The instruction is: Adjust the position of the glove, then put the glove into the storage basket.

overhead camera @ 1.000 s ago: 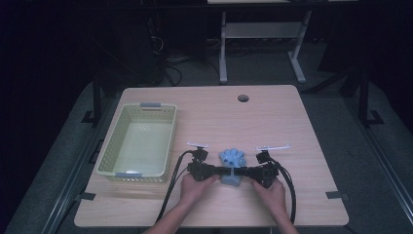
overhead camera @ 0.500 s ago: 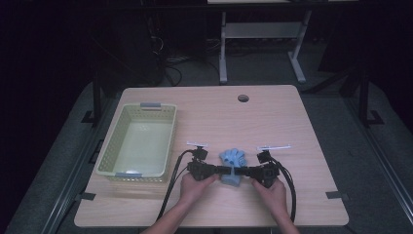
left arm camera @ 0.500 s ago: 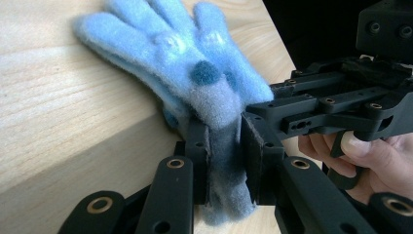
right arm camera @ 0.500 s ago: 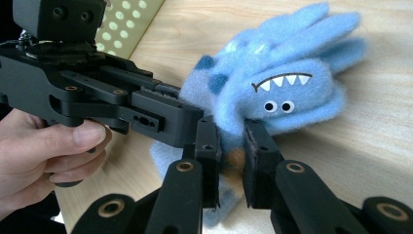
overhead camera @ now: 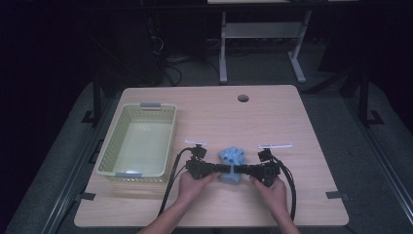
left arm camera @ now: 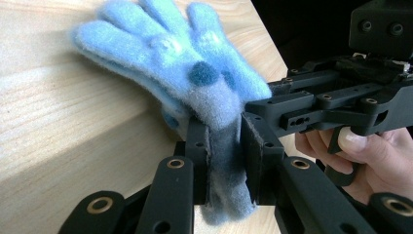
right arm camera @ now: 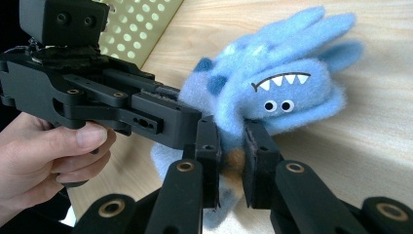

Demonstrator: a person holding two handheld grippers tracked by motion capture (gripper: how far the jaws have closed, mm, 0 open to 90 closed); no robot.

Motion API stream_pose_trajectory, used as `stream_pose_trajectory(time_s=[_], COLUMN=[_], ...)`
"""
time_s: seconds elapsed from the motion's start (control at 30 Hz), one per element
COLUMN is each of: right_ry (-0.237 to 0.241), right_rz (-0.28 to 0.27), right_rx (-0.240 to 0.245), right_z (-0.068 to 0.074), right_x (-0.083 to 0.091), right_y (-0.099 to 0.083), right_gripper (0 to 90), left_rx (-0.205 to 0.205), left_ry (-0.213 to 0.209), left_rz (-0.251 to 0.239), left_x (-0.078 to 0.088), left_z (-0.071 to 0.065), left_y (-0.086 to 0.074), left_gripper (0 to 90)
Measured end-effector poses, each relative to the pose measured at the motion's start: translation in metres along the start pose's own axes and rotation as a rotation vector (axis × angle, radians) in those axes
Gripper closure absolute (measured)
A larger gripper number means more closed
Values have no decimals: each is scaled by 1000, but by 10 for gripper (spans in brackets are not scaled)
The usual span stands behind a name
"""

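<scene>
While the person's two forearms come in from the near edge of the table (overhead camera: 302, 131), each hand holds one black gripper low over the wood, and the two grippers point toward each other. The left gripper (overhead camera: 221, 169) comes from the left side, and its jaws are closed on the cuff end of a fluffy blue glove (overhead camera: 232, 160); in the left gripper view the grey-blue fabric is pressed flat between the two pads, and the glove's fingers spread away over the wood. The right gripper (overhead camera: 242, 170) comes from the right side and its jaws are also clamped on the glove, at the near part of it, next to the other gripper's jaws. In the right gripper view one can see a small cartoon face on the glove, with two round eyes and a mouth with white teeth, just beyond the pads. The glove lies near the middle of the table, a little toward the near edge, between the two hands, and its fingers point to the far side. Cables trail from both grippers back toward the person. To the left of the glove, well apart, stands a pale green basket (overhead camera: 113, 141) with perforated walls. Farther away, near the far edge of the table, there is a round hole (overhead camera: 243, 98) in the wood.
</scene>
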State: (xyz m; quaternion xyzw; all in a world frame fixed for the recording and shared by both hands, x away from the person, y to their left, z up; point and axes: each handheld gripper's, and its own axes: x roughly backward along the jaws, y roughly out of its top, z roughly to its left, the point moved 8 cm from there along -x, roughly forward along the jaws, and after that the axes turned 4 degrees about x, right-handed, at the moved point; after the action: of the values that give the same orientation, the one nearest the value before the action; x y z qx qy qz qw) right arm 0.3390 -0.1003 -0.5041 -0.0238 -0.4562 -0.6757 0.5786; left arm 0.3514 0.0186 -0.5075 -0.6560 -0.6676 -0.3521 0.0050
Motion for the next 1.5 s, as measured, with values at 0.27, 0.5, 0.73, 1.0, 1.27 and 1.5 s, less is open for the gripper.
stream_pose_trajectory(time_s=[0.27,0.5,0.73,1.0,1.27,1.5], right_ry=[12,16,16,14,21,16], right_rz=[-17,-22,-24,-21,-14,-5], right_rx=[3,8,20,37,41,56], right_z=[4,9,15,22,26,31], right_x=[5,8,10,11,8,6], right_y=[4,7,11,14,17,22], right_gripper=[794,794,794,794,794,794], left_rx=[-28,-36,-49,-55,-65,-62], left_ry=[-8,-18,-27,-28,-24,-28], left_rz=[2,-5,-5,-7,-13,-21], left_x=[5,9,15,21,27,34], left_z=[-7,-11,-14,-17,-16,-17], left_y=[4,6,8,8,8,10], left_gripper=[743,743,743,743,743,744])
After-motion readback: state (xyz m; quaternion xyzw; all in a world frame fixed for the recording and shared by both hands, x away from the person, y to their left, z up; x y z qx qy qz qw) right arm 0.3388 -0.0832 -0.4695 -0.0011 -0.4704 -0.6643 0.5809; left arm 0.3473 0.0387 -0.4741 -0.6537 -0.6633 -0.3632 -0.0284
